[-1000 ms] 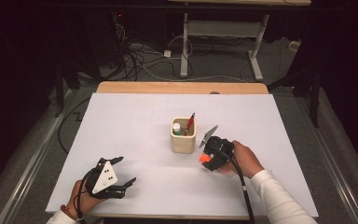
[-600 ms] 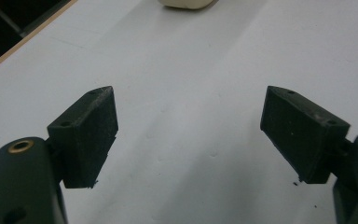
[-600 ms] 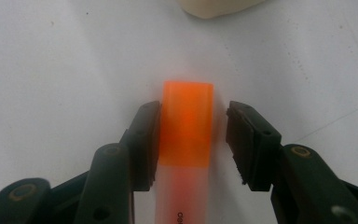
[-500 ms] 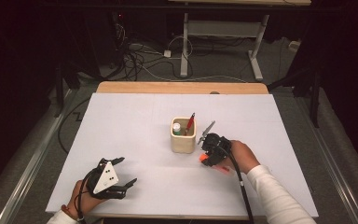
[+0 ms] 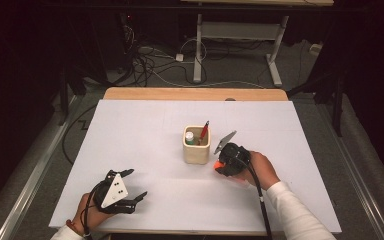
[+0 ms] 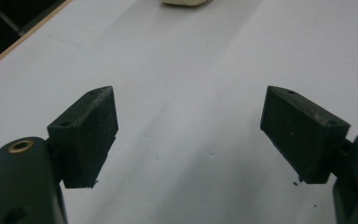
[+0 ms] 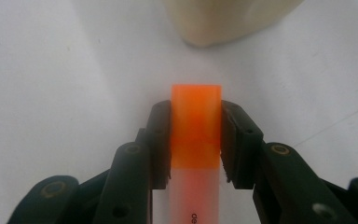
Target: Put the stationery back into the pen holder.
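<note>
On the white table, the orange-capped marker lies just right of the cream holder, clenched at its cap by the right claw, whose jaws have just been closing. It should be lifted level, tipped upright, then lowered into the holder beside the red pen. The left claw is held released at the near left, with nothing between its jaws.

Your orange-capped marker lies flat on the white table, cap pointing toward the cream pen holder just beside it.
</note>
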Tool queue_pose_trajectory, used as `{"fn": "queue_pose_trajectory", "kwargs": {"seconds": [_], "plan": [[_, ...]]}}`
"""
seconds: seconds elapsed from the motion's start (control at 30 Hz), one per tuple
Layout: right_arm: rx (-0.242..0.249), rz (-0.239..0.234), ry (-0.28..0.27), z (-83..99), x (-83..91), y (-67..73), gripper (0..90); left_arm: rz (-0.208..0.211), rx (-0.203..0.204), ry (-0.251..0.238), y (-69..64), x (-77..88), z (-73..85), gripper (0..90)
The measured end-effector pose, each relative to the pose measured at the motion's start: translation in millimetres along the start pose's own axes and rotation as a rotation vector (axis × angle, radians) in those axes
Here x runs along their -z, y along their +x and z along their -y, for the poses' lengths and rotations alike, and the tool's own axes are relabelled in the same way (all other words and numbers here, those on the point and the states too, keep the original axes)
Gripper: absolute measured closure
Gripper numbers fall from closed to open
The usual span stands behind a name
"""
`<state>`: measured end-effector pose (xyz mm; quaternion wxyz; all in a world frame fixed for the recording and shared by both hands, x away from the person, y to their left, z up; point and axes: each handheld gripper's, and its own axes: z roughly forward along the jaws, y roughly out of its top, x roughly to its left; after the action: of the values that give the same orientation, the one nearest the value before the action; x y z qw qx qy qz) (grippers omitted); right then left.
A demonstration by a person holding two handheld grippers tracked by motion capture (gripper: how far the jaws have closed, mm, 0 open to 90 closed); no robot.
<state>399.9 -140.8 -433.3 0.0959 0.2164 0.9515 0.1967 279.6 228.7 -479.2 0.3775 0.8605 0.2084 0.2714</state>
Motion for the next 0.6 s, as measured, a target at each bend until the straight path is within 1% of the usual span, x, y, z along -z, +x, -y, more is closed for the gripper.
{"fn": "queue_pose_trajectory", "kwargs": {"seconds": [0.17,0.27,0.33,0.5,0.53,0.6], "plan": [[-0.009,0.057,-0.142,9.2,19.8,5.4,66.9,-0.002,-0.005,-0.001,-0.7,0.2,-0.7,18.4],[-0.022,0.098,-0.215,16.0,29.0,8.0,66.9,-0.002,-0.005,-0.002,-2.0,-0.7,-1.2,18.4],[-0.038,0.108,-0.268,20.4,32.9,8.9,66.9,-0.002,-0.003,-0.005,-2.4,-0.1,-1.6,18.4],[-0.056,0.127,-0.356,29.7,42.4,13.0,66.9,-0.005,-0.003,-0.003,-1.8,0.5,-1.2,18.4],[-0.063,0.127,-0.372,31.3,44.4,13.8,66.9,0.001,0.006,-0.008,-1.5,0.3,-1.2,18.4],[-0.069,0.139,-0.404,34.2,47.8,15.7,66.9,0.001,0.009,-0.012,-1.3,0.6,-1.4,18.4]]}}
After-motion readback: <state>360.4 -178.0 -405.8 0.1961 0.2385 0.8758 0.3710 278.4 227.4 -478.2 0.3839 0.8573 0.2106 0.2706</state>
